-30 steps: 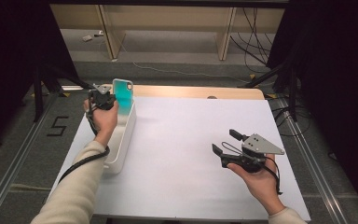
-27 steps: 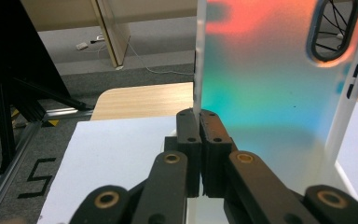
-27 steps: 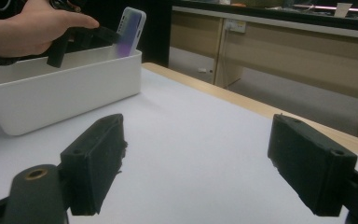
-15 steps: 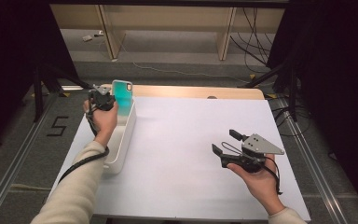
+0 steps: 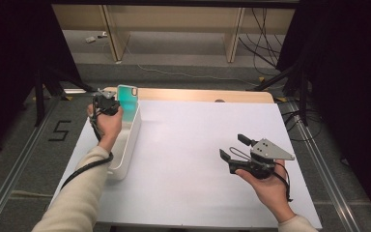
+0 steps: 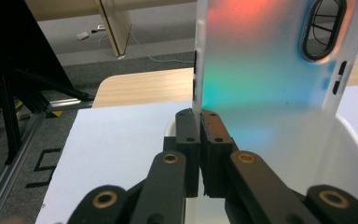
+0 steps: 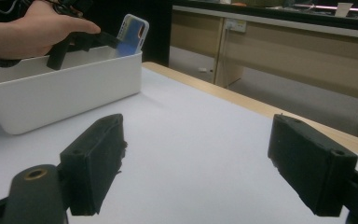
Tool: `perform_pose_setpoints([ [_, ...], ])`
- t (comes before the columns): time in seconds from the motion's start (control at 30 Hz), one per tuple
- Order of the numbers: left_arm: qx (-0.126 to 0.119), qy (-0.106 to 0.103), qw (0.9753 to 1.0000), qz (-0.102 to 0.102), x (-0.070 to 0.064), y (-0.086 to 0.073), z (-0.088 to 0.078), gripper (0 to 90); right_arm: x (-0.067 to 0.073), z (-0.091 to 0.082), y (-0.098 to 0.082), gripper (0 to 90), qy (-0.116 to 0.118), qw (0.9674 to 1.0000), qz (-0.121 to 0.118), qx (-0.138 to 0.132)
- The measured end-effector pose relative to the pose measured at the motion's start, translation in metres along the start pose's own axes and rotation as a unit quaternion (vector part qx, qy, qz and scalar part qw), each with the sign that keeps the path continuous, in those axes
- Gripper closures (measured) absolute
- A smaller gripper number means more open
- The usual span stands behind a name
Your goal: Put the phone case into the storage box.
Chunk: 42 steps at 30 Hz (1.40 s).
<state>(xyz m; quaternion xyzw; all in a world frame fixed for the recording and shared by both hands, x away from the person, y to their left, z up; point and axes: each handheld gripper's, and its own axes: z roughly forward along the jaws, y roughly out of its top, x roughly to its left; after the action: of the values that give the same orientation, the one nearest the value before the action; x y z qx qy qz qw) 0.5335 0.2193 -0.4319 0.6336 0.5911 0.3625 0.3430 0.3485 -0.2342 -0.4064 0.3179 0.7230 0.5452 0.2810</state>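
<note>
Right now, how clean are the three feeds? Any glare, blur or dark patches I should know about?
High view: table evenly lit, surroundings nearly black, all sharp. Left gripper view: phone case throws an orange-to-teal sheen; the left gripper pinching its edge is sharp. Right gripper view: right gripper jaws close up and soft; white bin and the far left hand are clearer.

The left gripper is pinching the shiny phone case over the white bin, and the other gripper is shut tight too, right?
Not quite. The right gripper is open, its fingers wide apart over the table, as the right gripper view shows. The left gripper does pinch the phone case over the white bin.
</note>
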Motion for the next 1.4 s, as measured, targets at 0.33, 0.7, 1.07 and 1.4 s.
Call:
perform_pose_setpoints([
  [0.33,0.011,0.000,0.9999,0.002,0.000,-0.002,0.003,86.7,0.000,0.000,0.000,19.6,0.001,1.0000,0.000,-0.001],
  [0.7,0.017,0.003,0.9998,0.004,0.000,-0.001,0.004,85.9,0.002,-0.001,0.000,19.7,0.005,0.9999,0.011,0.007],
  [1.07,0.017,0.004,0.9998,0.009,-0.001,0.001,0.003,83.7,0.001,0.000,0.000,19.7,0.001,1.0000,0.000,0.000],
  [1.4,-0.003,0.001,0.9999,0.011,0.000,0.008,-0.006,77.2,0.000,0.000,0.000,19.7,0.001,1.0000,0.000,0.002],
])
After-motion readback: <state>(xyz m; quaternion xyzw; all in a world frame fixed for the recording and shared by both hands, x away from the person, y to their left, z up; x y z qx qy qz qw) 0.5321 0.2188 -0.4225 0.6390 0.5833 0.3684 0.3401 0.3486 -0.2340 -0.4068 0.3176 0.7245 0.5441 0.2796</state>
